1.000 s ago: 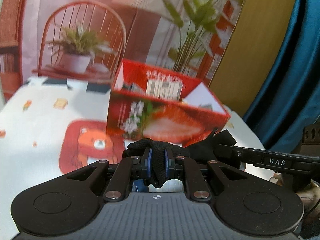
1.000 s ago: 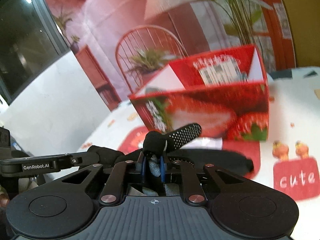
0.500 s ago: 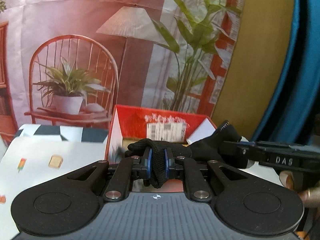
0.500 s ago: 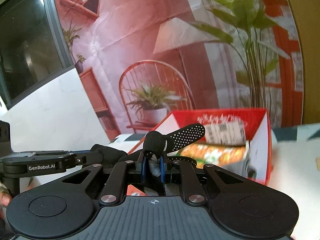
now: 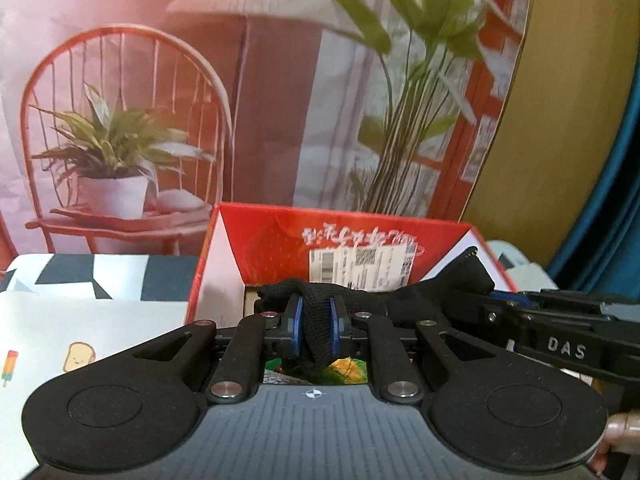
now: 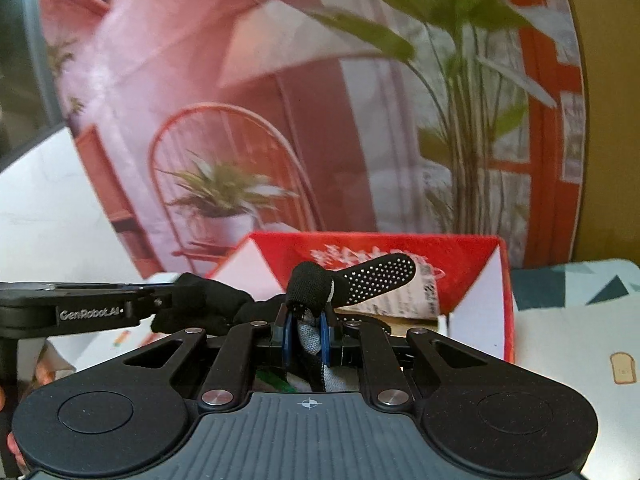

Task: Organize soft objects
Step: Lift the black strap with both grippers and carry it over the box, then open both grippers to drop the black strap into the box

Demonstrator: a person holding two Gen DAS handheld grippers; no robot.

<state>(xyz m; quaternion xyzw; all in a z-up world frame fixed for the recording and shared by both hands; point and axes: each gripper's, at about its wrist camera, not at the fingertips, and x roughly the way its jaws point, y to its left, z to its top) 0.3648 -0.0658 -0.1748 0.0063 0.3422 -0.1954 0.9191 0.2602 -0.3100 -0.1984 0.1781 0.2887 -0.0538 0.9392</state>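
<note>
Tools left [image 5: 314,330] and right [image 6: 305,332] pinch one black glove [image 5: 384,300] above the red strawberry box [image 5: 400,236]; the left has been loosening; release both together so it drops inside.

Each black claw [image 5: 314,330] has blue pads [image 5: 295,330], silver screws, and white lettering on its side.

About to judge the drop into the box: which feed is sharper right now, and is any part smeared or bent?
Left wrist view: red box and black glove fairly sharp; printed backdrop slightly soft, bowed by the fisheye. Right wrist view: backdrop plant smeared by motion blur; glove's dotted fingertip crisp. No glare in either.
</note>
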